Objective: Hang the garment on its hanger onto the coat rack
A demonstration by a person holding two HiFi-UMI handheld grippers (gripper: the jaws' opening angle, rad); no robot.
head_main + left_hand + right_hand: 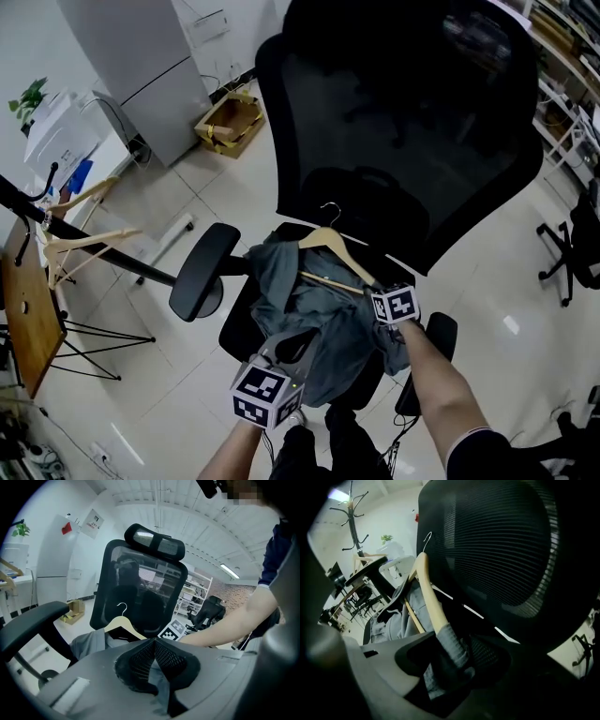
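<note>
Two grippers on one garment, both low over the seat of the black mesh office chair (403, 141). Well left of the chair: black coat rack (353, 522), upright, with spare wooden hangers (84, 246) close by it. Just inside the chair's left armrest (204, 267): left gripper (289, 349), jaws closed together on a fold of the garment (323, 328) at its near edge, grey cloth pinched between the ribbed pads. On the chair's seat: the garment itself, grey-blue, shirt-like, crumpled and bunched, draped over a pale wooden hanger (328, 242) with a thin metal hook. Wood bare near the hook, the right tip sleeved in cloth. Hook pointing up and toward the chair's backrest. Long axis lying across the seat, from the left armrest side over to the right, with the right end nearer the seat's front edge. At that right end: right gripper (375, 289), tilted steeply down, jaws spread wide around the cloth-covered tip of the hanger, pads not plainly pressing it, a dark gap showing on one side.
</note>
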